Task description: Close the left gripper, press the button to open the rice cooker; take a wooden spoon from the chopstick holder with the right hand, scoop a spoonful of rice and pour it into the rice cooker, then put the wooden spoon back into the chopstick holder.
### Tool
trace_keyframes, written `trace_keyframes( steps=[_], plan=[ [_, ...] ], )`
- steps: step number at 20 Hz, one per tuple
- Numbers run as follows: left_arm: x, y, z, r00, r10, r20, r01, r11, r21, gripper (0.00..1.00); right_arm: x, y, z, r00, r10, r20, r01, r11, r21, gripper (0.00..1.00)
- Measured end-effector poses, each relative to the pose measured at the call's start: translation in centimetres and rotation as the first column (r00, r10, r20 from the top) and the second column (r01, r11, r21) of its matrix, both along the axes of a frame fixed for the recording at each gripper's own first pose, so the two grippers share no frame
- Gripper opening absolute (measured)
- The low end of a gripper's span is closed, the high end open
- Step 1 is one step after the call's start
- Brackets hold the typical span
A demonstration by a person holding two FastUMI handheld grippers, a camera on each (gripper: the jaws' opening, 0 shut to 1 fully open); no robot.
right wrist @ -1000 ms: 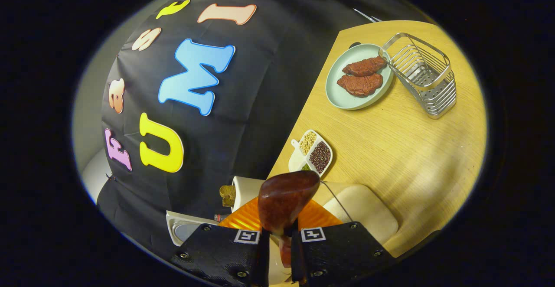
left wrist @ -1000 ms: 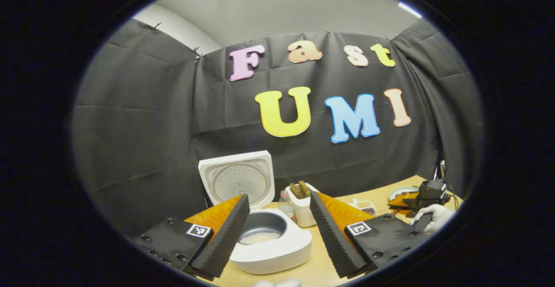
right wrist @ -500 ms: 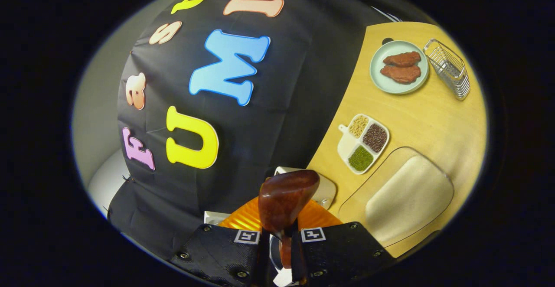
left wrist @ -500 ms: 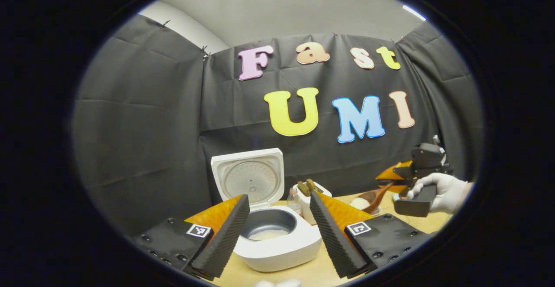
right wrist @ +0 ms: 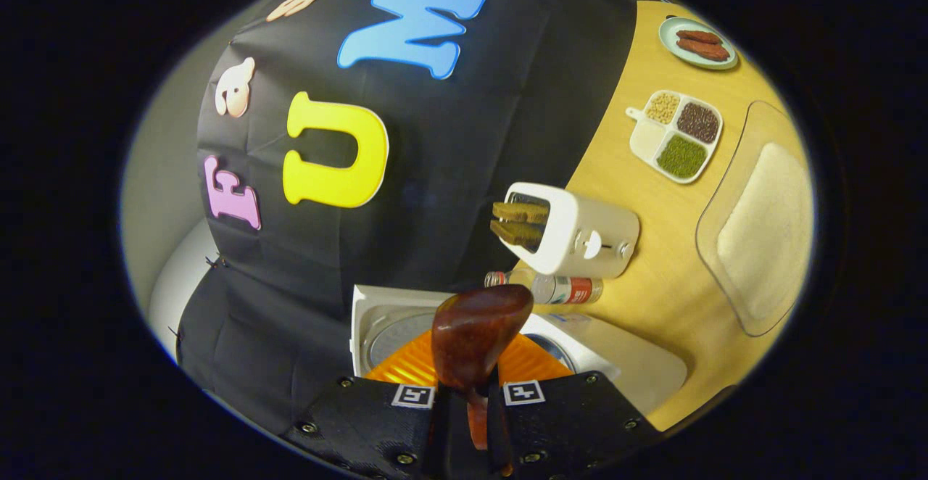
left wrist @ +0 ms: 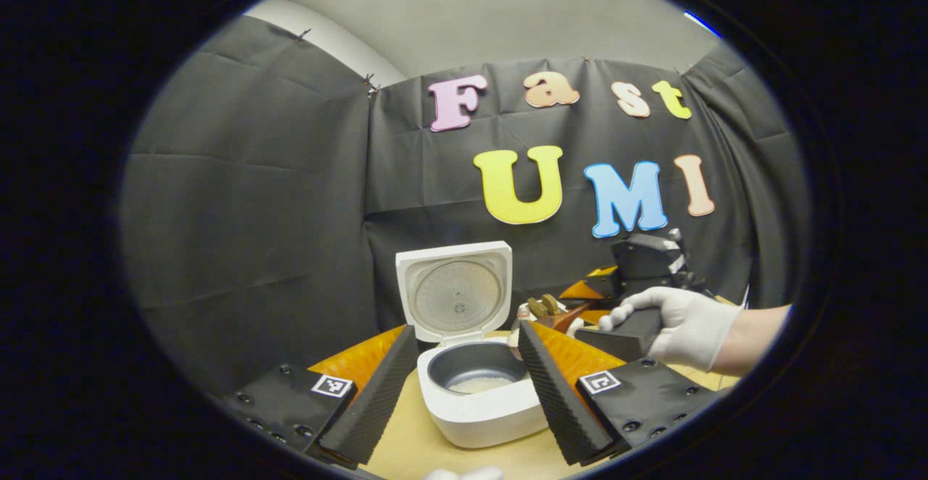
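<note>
The right tongs pinch the wooden spoon, its bowl sticking out just beside the open rice cooker, on the toaster side. The pot lies below. The left tongs stay spread, empty.

No legible text; the bottle label is too small to read.

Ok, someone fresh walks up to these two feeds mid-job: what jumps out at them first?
Probably the white rice cooker in the middle of the left gripper view, lid up, a little rice in its dark pot. Next, the wooden spoon clamped in the right gripper, its bowl looming large in the right gripper view. Behind it, a white toaster holding two dark slices.
</note>
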State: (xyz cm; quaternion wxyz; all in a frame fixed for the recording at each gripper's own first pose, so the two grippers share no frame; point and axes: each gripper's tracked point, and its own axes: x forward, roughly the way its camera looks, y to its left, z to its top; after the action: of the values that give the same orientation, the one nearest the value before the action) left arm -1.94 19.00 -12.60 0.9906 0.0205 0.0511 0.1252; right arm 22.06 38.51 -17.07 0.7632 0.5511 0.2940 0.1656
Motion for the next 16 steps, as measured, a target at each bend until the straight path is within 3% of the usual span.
trace_keyframes(
  steps=[5,12,14,16],
  plan=[
    [-0.3,0.2,-0.5,1.0,0.02,-0.003,-0.02,1.0,-0.018,0.96,-0.5,6.1,-1.2,0.997,0.077,0.017,-0.076,0.996,-0.049,0.2],
    [-1.4,1.8,-1.2,0.998,0.061,-0.003,-0.061,0.998,-0.022,0.99,1.0,6.7,-0.2,0.988,0.09,0.126,-0.064,0.977,-0.201,0.2],
    [-1.9,2.0,-1.5,0.998,0.067,-0.006,-0.067,0.998,-0.018,0.99,1.4,6.5,-0.1,0.977,0.108,0.182,-0.048,0.952,-0.304,0.2],
    [-2.0,2.1,-1.7,0.997,0.073,-0.011,-0.073,0.997,-0.012,0.99,1.7,6.3,0.0,0.96,0.133,0.247,-0.016,0.905,-0.425,0.2]
  ],
)
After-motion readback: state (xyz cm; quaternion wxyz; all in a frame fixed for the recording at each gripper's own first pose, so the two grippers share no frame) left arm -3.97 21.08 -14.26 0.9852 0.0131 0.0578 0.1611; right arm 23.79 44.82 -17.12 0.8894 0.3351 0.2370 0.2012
